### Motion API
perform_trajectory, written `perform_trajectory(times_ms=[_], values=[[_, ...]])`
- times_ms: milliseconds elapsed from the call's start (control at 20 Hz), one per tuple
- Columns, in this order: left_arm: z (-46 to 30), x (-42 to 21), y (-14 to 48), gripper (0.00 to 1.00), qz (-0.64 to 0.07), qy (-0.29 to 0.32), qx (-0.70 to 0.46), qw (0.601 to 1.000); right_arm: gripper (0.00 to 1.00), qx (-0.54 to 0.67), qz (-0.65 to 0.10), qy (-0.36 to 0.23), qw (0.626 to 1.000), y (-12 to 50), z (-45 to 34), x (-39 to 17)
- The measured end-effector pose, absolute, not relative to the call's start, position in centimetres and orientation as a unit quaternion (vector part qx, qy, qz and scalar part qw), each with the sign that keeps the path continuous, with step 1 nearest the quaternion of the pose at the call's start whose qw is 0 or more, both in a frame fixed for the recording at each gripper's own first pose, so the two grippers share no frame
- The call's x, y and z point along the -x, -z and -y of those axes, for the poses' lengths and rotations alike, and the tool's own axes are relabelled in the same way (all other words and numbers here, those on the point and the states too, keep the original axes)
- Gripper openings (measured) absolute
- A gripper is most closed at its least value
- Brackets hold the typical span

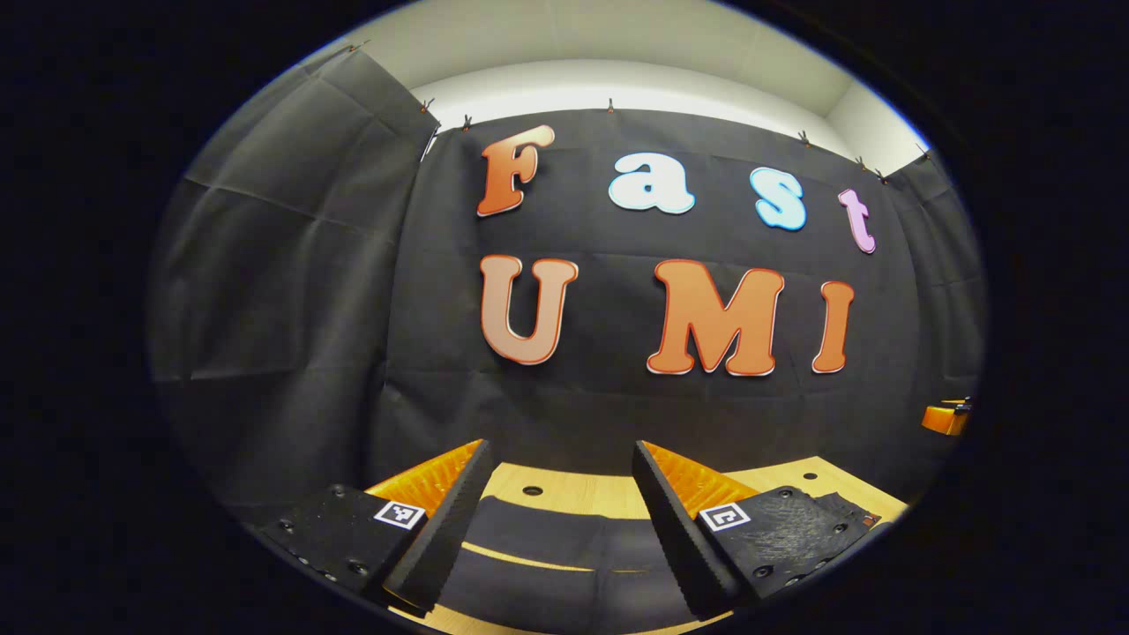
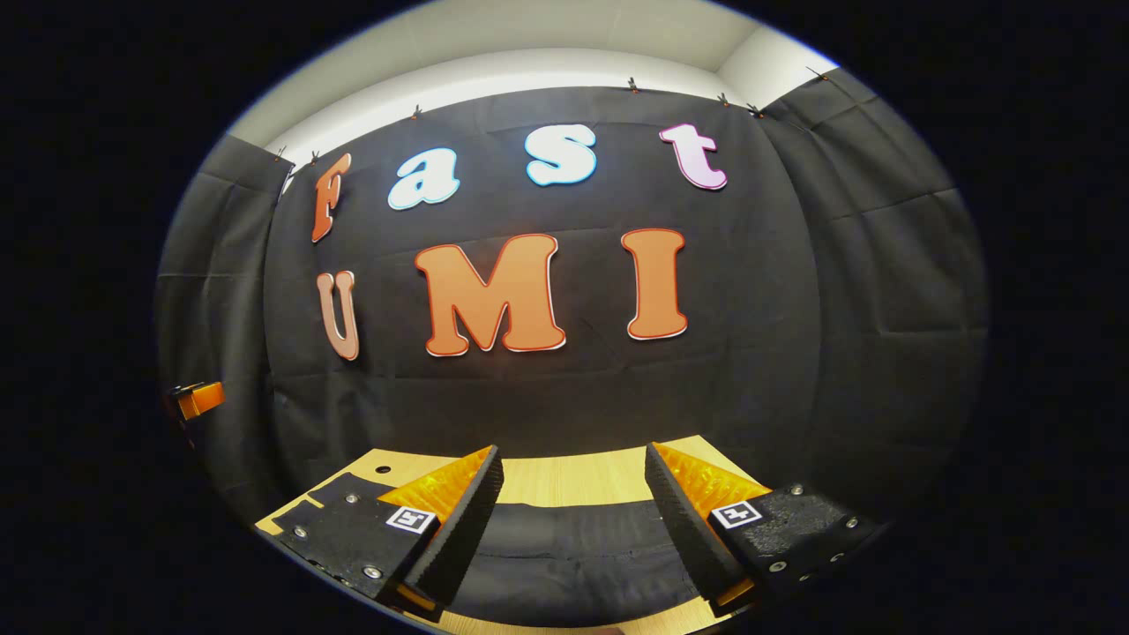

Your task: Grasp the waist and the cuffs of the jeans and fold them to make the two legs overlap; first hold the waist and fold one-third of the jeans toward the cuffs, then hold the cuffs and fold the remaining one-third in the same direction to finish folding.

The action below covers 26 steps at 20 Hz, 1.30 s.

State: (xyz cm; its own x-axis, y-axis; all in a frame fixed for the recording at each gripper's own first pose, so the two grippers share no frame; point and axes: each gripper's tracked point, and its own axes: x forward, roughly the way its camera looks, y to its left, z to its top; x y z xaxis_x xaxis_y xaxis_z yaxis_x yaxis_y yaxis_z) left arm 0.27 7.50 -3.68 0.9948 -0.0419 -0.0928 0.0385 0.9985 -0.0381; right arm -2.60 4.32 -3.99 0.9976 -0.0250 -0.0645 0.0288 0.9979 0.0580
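Your left gripper (image 1: pixel 560 529) has its fingers wide apart, holding nothing, above the dark jeans (image 1: pixel 547 547) low in the left gripper view. Bare table (image 1: pixel 573 489) runs beyond them to the booth wall. Your right gripper (image 2: pixel 573 529) also has its fingers spread and empty over the jeans (image 2: pixel 573 547), bottom centre of the right gripper view.

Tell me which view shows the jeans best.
The right gripper view. There the jeans lie as one broad dark stretch on the table, seen between the open right gripper fingers. The left gripper view shows dark cloth too, but broken by a strip of table, under the open left gripper.
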Motion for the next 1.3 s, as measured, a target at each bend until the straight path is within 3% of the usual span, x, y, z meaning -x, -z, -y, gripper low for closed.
perform_trajectory(times_ms=[250,450,1300], values=[[-8.8,0.5,10.0,0.97,-0.129,0.029,0.096,0.987,1.00,-0.037,-0.054,-0.009,0.998,5.2,-6.0,1.0],[-11.1,1.1,15.6,0.98,-0.207,0.018,0.212,0.955,1.00,-0.051,-0.074,-0.033,0.995,6.8,-8.3,0.2],[-13.4,5.5,35.7,0.98,-0.413,-0.148,0.438,0.785,0.98,-0.063,-0.198,-0.044,0.977,15.8,-9.9,0.5]])
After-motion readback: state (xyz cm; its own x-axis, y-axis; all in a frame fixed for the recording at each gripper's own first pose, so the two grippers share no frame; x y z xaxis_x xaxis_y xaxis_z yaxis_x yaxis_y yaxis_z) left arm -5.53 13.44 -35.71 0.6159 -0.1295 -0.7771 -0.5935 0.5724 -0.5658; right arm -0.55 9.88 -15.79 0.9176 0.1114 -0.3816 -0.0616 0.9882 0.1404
